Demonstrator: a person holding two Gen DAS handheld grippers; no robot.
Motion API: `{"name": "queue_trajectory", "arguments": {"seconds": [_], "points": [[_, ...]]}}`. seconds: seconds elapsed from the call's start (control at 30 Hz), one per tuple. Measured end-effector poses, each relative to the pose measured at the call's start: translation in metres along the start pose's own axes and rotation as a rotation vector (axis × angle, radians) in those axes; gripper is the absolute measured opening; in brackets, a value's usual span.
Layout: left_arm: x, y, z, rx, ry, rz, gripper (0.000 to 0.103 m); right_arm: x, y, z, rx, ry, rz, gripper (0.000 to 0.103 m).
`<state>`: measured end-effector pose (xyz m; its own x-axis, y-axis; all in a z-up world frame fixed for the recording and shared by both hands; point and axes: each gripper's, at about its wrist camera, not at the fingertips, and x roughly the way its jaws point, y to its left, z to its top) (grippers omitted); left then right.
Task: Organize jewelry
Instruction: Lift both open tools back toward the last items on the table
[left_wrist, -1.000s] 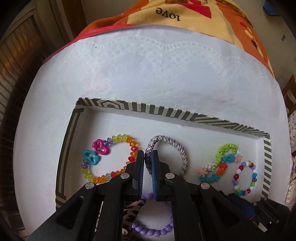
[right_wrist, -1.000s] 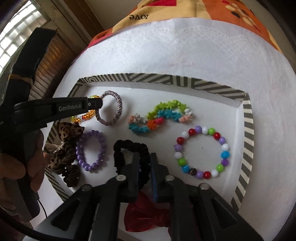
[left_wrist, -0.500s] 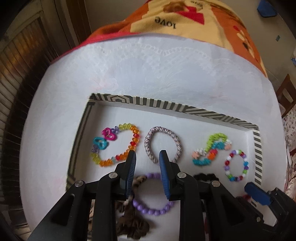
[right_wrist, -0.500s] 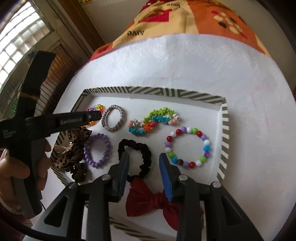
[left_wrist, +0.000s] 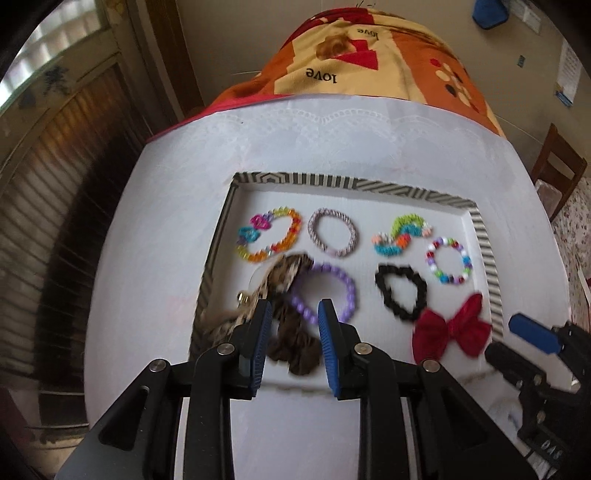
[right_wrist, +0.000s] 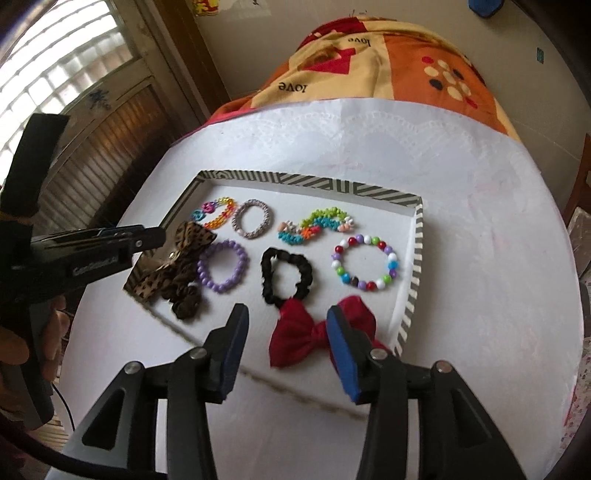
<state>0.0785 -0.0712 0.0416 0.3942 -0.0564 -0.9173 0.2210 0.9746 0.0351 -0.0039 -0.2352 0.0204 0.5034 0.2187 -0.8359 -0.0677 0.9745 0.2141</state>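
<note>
A striped-rim tray (left_wrist: 351, 182) (right_wrist: 295, 181) holds a rainbow bead bracelet (left_wrist: 288, 242), a woven bracelet (left_wrist: 332, 253), a purple bead bracelet (left_wrist: 351, 291) and a black scrunchie (left_wrist: 419, 291) (right_wrist: 267, 280). It also holds a red bow (left_wrist: 452, 328) (right_wrist: 299, 328) and a leopard-print scrunchie (left_wrist: 291, 273). My left gripper (left_wrist: 294, 308) hangs open above the tray's near left part, with nothing held. My right gripper (right_wrist: 288, 312) is above the red bow, its jaws opening, and they touch nothing.
The tray lies on a white lace cloth (left_wrist: 332, 140) over an orange patterned cover (left_wrist: 369, 55). Two more bead bracelets (left_wrist: 400, 236) (right_wrist: 391, 266) lie at the tray's right. A hand (right_wrist: 22, 332) holds the left gripper. A wooden chair (left_wrist: 557, 166) stands at the right.
Both grippers rose and drew back from the tray. The left one let go of the woven bracelet and opened. The right one widened and left the black scrunchie lying in the tray.
</note>
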Motion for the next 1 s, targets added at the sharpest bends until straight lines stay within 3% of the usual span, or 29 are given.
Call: {"name": "queue_trajectory", "arguments": {"seconds": [0.37, 1.0], "points": [[-0.038, 0.002, -0.063, -0.011, -0.016, -0.001, 0.018, -0.037, 0.023, -0.041, -0.047, -0.019, -0.025, 0.050], [-0.053, 0.012, -0.141, -0.010, 0.037, -0.018, 0.018, -0.065, 0.021, -0.105, -0.049, 0.006, -0.058, 0.056]]}}
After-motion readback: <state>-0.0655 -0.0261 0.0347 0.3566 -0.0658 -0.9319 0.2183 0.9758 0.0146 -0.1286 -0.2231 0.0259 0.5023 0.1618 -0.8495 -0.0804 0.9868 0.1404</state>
